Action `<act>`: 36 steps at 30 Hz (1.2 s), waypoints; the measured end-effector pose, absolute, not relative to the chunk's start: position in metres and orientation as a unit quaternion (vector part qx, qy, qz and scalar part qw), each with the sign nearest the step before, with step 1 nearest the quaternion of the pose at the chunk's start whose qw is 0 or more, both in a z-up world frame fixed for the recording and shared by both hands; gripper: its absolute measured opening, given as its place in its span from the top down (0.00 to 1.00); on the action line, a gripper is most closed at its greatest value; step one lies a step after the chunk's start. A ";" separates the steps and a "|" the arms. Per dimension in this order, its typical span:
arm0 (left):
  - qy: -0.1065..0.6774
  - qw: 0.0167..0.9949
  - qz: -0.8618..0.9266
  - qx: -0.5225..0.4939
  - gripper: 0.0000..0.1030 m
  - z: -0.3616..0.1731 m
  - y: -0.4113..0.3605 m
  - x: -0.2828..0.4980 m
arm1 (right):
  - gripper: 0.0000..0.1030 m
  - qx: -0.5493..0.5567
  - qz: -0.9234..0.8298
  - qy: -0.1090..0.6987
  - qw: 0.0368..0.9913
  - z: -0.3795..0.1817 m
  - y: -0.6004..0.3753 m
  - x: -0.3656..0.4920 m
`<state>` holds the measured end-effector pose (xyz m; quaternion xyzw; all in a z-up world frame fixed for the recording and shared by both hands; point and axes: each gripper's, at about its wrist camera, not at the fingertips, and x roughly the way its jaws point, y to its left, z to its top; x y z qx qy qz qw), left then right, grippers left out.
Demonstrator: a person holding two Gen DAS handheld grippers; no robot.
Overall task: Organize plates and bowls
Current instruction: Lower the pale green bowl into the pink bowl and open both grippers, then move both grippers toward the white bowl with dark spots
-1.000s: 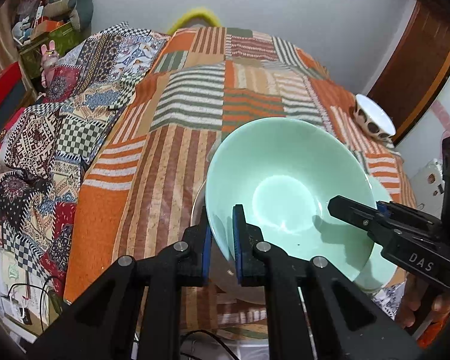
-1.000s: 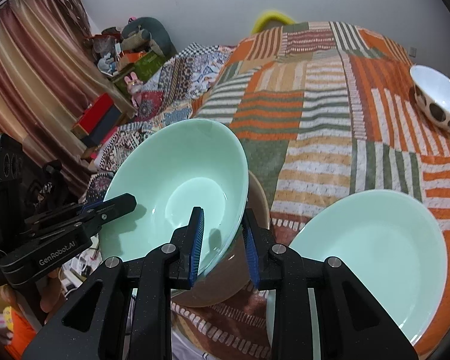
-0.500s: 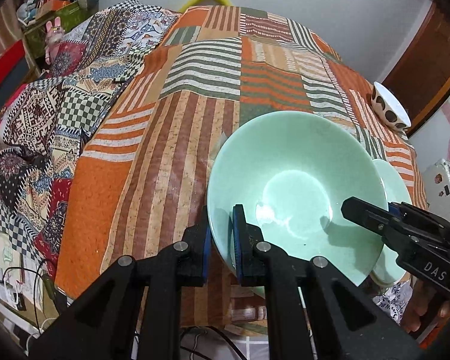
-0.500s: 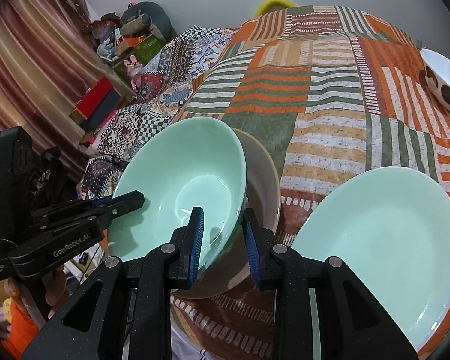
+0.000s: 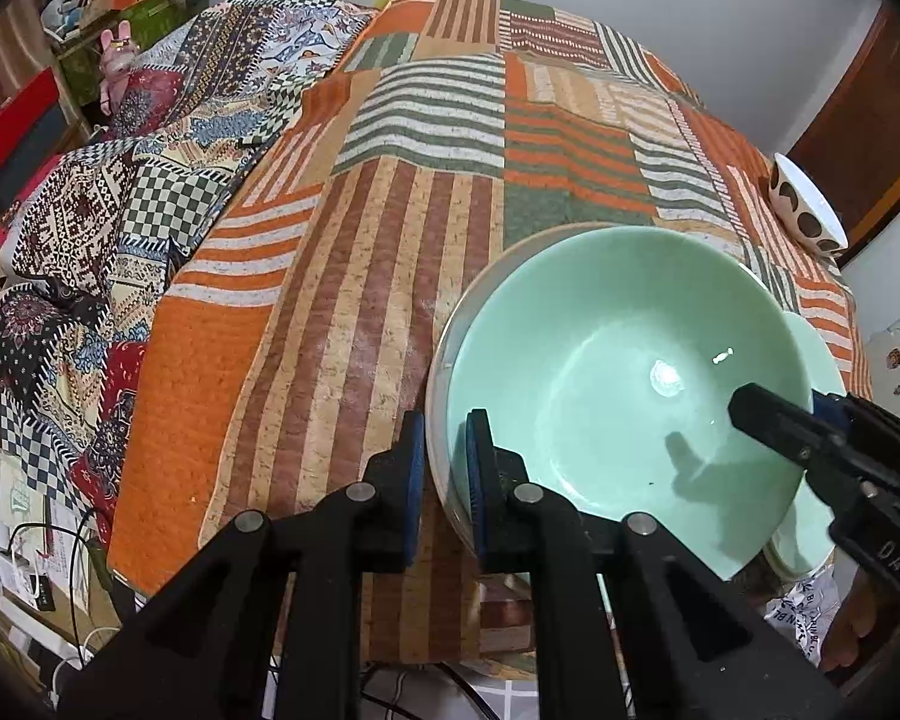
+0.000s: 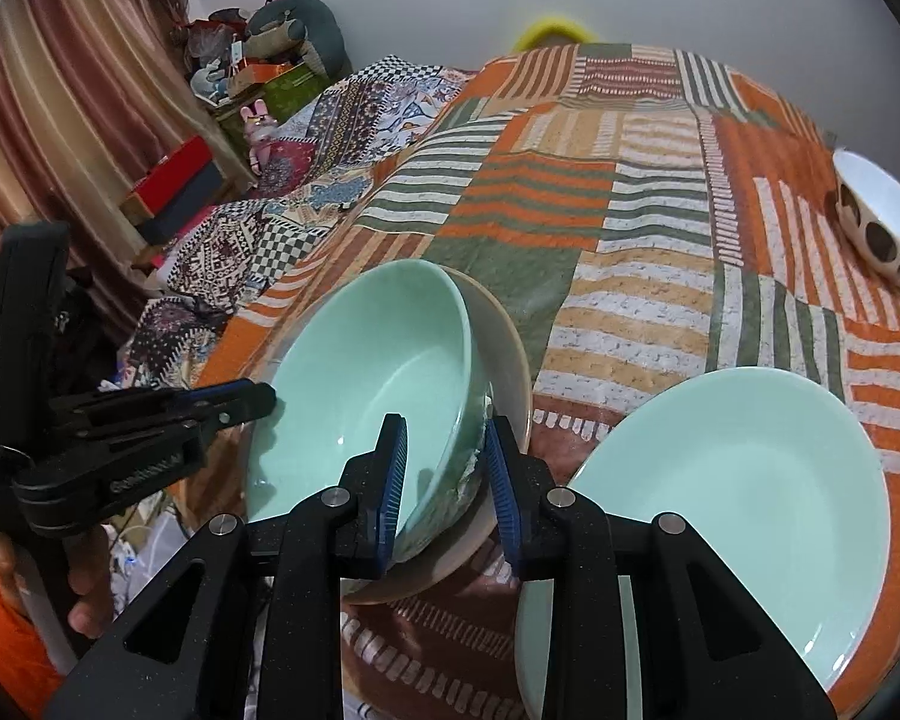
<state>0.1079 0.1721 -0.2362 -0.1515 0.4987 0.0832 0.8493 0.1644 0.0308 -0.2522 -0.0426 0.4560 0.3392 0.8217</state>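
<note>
A mint green bowl [image 5: 618, 384] sits nested inside a beige bowl [image 6: 507, 348] near the table's front edge. My left gripper [image 5: 441, 480] straddles the left rims of both bowls with its jaws slightly apart. My right gripper [image 6: 444, 480] straddles the green bowl's [image 6: 372, 372] right rim, jaws spread wider than the wall. A mint green plate [image 6: 732, 480] lies to the right of the bowls. A white bowl with brown spots [image 6: 882, 222] stands at the far right; it also shows in the left wrist view [image 5: 807, 210].
A striped patchwork cloth [image 5: 426, 138] covers the table. A patterned blanket [image 5: 90, 228] and cluttered shelves [image 6: 174, 186] lie to the left. Cables and papers [image 5: 24, 552] lie on the floor below the front edge.
The green bowl came down and settled into the beige bowl. Both grippers' jaws have spread apart from its rim, the right one more widely.
</note>
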 end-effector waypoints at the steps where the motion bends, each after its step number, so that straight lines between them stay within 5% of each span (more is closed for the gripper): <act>1: 0.498 0.850 0.083 -0.153 0.89 -0.236 0.172 0.108 | 0.75 -0.040 0.340 0.458 0.821 -0.252 0.030 0.165; 20: 0.420 0.901 0.043 -0.103 0.89 -0.154 0.141 0.099 | 0.71 -0.055 0.315 0.395 0.861 -0.212 0.002 0.162; 25: 0.393 0.914 0.018 -0.095 0.71 -0.129 0.117 0.109 | 0.71 -0.038 0.291 0.384 0.875 -0.199 -0.032 0.171; 36: 0.353 0.931 -0.022 -0.093 0.35 -0.100 0.059 0.150 | 0.47 0.040 0.180 0.347 0.920 -0.168 -0.154 0.217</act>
